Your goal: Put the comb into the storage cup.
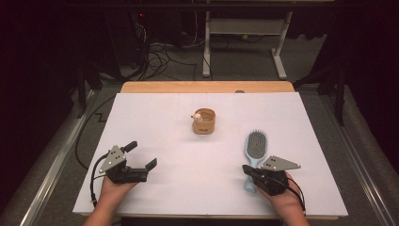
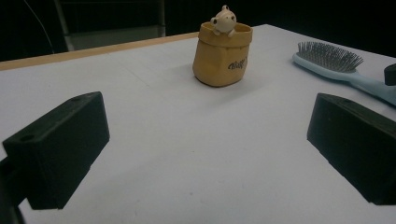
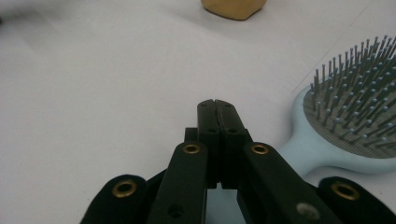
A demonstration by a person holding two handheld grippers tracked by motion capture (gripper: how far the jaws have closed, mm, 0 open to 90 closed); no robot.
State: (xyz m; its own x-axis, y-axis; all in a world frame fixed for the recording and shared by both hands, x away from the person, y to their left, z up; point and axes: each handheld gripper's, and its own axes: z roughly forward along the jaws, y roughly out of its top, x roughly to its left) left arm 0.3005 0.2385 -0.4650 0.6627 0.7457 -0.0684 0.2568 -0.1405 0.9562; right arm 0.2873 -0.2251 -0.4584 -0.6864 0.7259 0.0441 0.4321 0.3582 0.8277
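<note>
While both grippers rest low on the white table [image 1: 155, 122] near the person's side, nothing is yet lifted or held, so the work looks to be at its very start. The left gripper [image 1: 141, 157] sits at the left with its jaws spread wide apart; in the left gripper view they frame bare table, with the tan pouch-shaped holder [image 2: 222, 56] standing upright well ahead of them. A small cream figure [image 2: 223, 21] peeks over that holder's rim. The right gripper [image 3: 217, 114] has its jaws pressed together on nothing, and it lies just beside the handle of the light blue hairbrush [image 1: 255, 149]. That brush lies flat on the table, bristles up, its head pointing away from the person and its handle running back toward the right hand [image 1: 282, 197]. In the high view the holder [image 1: 203, 121] stands near the table's middle, well apart from the brush.

Judging from this layout, the brush is the likely thing to be picked up, perhaps for placing in the holder. The grasp, the lift and the placing all remain; the right jaws would first have to part.
</note>
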